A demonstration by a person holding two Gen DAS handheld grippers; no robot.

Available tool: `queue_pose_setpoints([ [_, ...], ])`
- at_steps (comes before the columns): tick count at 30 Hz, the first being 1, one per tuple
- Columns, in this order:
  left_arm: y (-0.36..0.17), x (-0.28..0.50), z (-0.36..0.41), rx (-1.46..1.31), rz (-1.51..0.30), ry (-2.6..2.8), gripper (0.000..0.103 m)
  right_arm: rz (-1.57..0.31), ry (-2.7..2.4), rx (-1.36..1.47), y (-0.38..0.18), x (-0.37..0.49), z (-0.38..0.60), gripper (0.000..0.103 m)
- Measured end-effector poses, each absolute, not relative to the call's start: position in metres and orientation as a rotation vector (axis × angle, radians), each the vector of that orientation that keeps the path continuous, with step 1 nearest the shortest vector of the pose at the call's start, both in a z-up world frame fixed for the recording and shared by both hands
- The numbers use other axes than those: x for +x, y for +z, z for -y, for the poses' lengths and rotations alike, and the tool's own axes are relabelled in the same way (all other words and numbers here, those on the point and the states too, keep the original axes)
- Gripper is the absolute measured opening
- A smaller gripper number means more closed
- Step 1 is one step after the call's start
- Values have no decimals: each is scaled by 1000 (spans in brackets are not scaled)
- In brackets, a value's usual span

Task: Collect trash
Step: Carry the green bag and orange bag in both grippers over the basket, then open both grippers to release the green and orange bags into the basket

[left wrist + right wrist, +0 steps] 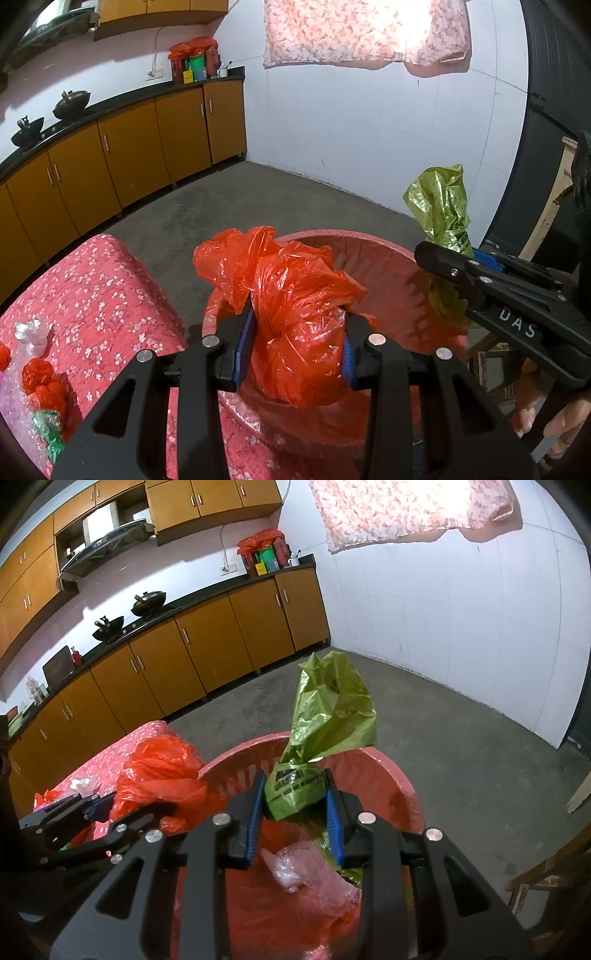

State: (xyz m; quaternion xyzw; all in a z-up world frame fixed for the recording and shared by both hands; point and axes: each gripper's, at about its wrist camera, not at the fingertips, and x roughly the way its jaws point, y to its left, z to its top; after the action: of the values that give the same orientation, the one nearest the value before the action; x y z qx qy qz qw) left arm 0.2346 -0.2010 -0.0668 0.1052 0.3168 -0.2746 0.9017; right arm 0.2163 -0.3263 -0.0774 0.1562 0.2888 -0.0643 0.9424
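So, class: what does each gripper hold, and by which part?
Left gripper: red plastic bag, pinched mid-bunch. Right gripper: green plastic bag, gripped round its lower printed part.

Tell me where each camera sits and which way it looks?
Left wrist: sits on the left gripper, looking down along its jaws at the red bag they pinch; a hand shows.
Right wrist: sits on the right gripper, looking at the green bag it pinches.
Both share the red basket, cabinets and each other's gripper.

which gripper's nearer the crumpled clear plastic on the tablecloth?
Left. The left gripper works beside the table edge, near the clear plastic; the right gripper sits across the basket.
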Motion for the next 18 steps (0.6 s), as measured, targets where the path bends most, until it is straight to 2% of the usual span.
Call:
queue_pose_setpoints([
  [7, -67, 239, 206, 214, -650, -562, 39, -583, -102, 369, -82, 215, 338, 33],
  [13, -71, 241, 207, 211, -660, -555, 46, -570, -86, 424, -82, 211, 346, 48],
  [18, -70, 242, 209, 202, -664, -555, 52, -563, -107, 439, -80, 205, 353, 48],
])
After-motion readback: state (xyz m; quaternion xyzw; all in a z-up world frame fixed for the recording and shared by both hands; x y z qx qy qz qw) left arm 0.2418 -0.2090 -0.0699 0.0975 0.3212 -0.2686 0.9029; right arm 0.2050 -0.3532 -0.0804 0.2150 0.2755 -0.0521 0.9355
